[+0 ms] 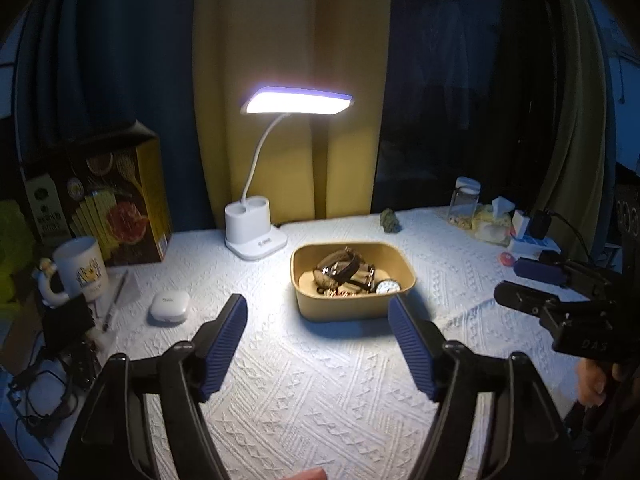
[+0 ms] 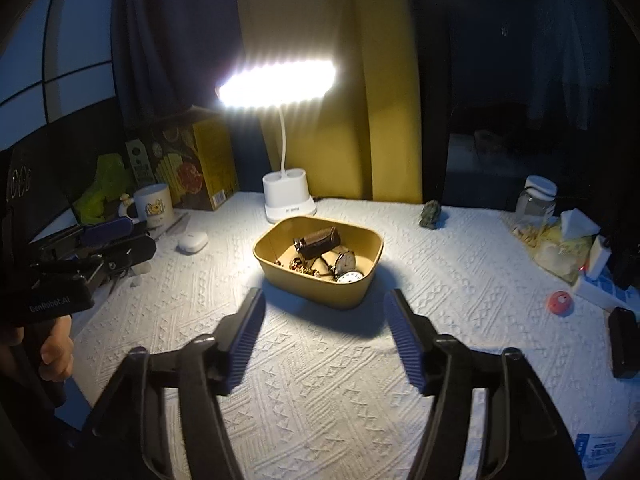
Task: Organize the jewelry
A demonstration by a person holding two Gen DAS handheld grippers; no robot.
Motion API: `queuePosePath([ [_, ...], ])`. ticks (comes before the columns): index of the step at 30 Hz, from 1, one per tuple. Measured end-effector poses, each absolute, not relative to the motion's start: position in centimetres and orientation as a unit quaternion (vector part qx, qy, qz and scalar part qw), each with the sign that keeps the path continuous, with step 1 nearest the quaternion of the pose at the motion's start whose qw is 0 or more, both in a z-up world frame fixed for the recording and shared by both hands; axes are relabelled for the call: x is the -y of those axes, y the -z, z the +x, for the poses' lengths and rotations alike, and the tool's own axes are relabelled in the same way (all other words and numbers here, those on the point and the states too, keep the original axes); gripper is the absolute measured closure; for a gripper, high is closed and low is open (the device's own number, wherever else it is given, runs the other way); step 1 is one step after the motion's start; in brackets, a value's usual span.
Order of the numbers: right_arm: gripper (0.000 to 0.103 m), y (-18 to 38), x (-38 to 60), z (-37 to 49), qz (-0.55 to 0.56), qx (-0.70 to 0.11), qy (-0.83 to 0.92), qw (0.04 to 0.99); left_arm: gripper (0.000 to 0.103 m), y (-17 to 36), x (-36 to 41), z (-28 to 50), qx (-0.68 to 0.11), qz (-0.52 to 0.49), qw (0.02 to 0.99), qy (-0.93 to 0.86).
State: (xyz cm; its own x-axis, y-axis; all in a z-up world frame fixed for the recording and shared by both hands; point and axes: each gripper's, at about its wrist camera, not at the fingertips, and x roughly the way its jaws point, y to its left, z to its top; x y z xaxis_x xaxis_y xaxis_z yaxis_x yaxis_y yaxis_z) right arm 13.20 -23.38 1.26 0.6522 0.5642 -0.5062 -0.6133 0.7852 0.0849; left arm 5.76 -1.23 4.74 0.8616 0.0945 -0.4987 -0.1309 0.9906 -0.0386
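Jewelry (image 1: 352, 274) lay heaped in the tan tray (image 1: 308, 300) straight ahead of my left gripper (image 1: 318, 312) and right gripper (image 2: 324, 306), both spread wide and empty, neither clearly nearer, its long side crosswise; I read "GenRobot.AI" and "DAS" on the grippers.

Both tongs, left (image 1: 318, 306) and right (image 2: 324, 300), agape.

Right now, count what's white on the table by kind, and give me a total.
Lamp: 1
Mug: 1
Small case: 1
White-lidded jar: 1
Total: 4
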Motion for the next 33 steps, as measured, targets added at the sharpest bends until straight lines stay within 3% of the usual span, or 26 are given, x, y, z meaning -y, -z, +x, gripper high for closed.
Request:
queuePosePath([
  [10, 0.033, -2.6, 26.6, 12.0, -0.043, -0.236, -0.32, 0.917, 0.019, -6.3, 2.7, 4.3, -0.216, -0.032, 0.973, -0.073],
  [33, 0.033, -2.4, 27.3, 13.0, -0.042, -0.242, -0.309, 0.919, 0.018, -5.9, 3.0, 4.7, -0.216, -0.033, 0.974, -0.059],
])
